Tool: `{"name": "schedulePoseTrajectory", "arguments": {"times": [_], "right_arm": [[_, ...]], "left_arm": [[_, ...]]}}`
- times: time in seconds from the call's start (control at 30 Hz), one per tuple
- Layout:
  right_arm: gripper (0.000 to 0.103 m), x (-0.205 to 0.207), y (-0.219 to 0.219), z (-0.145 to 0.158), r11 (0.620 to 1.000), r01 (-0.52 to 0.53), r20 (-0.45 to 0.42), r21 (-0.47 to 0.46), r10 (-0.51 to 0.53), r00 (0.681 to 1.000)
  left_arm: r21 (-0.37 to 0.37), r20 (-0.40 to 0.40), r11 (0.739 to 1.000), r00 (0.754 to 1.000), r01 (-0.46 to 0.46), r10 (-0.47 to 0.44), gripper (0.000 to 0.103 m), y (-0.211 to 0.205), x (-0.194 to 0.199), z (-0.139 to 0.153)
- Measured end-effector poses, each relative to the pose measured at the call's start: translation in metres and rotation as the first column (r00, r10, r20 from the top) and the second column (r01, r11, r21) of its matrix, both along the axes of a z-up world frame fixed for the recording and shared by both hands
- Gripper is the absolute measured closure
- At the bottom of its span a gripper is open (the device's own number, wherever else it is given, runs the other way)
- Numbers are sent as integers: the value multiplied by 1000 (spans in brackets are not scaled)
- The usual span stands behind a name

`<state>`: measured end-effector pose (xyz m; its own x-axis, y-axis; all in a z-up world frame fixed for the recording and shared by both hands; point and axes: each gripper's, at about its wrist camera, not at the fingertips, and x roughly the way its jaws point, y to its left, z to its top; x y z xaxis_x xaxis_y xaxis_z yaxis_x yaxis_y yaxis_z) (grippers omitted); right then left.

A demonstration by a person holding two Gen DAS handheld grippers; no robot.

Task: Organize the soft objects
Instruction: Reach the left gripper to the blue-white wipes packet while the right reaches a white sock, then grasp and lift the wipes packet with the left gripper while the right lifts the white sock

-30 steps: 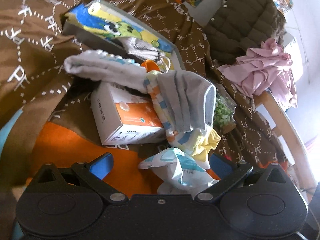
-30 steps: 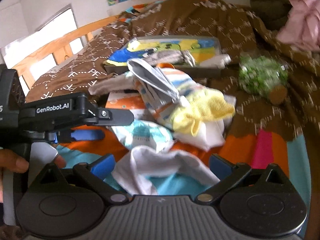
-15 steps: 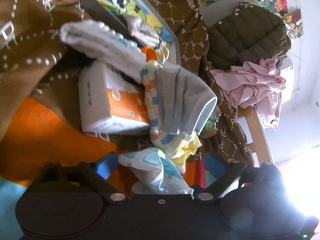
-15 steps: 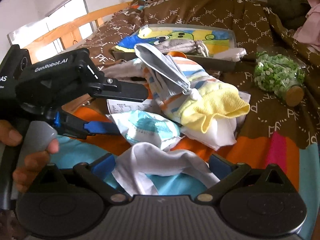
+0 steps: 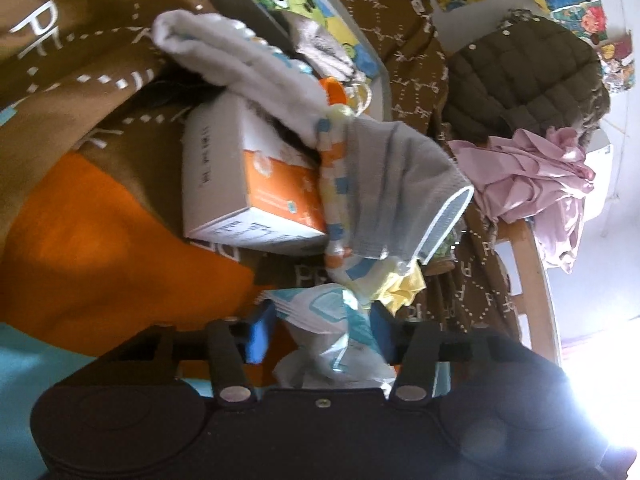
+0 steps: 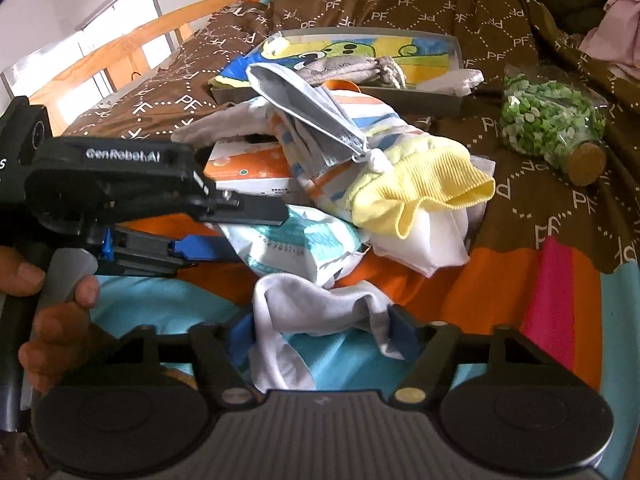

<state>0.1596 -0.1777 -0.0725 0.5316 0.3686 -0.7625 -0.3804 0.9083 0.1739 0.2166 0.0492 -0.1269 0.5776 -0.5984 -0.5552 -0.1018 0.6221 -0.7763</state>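
Note:
A heap of soft things lies on the bed: a grey sock (image 5: 394, 184) (image 6: 308, 110), a striped sock with a yellow cuff (image 6: 424, 184), a long white-grey sock (image 5: 240, 60). My left gripper (image 5: 322, 334) is shut on a white and teal soft packet (image 5: 332, 336) (image 6: 296, 242); it shows from the side in the right wrist view (image 6: 224, 232). My right gripper (image 6: 320, 334) is shut on a white sock (image 6: 312, 320) on the turquoise blanket.
An orange and white box (image 5: 256, 184) lies under the socks. A grey tray (image 6: 424, 96) with a cartoon cloth and grey socks sits behind. A jar of green beads (image 6: 548, 124) lies right. A pink garment (image 5: 532, 184) and dark jacket (image 5: 520, 76) lie beyond.
Both grippers' fingers have closed in, the left on the teal packet, the right on the white sock. The left gripper has rolled and moved closer to the heap.

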Motion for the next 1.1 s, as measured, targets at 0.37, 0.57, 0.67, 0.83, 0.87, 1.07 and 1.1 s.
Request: {"name": "schedulePoseTrajectory", "arguments": {"times": [0.37,0.57,0.67,0.83,0.87,1.07,1.1], "right_arm": [[64,-1,1,-1,1000,-13,-11,-4,13,1000],[76,-3,1,2,1000,-19,3,-5,19,1000],[80,-4,0,3,1000,-11,6,6,10,1000],[80,-2,-10,7,998,22,0,62,-22,1000],[80,-3,-12,8,996,27,4,79,-28,1000],[81,-10,-24,21,983,31,65,180,-44,997],[81,-11,-26,23,981,31,76,193,-46,996]], "left_arm": [[11,20,1000,1000,-20,20,77,3,-7,-1],[59,73,998,997,-30,25,83,3,-15,11],[95,95,994,994,-54,44,85,3,-21,20],[116,112,985,987,-124,111,86,8,-34,36],[118,120,984,986,-134,119,86,9,-38,39],[152,208,972,967,-179,145,86,5,-62,63],[157,220,970,964,-186,149,86,4,-65,65]]}}
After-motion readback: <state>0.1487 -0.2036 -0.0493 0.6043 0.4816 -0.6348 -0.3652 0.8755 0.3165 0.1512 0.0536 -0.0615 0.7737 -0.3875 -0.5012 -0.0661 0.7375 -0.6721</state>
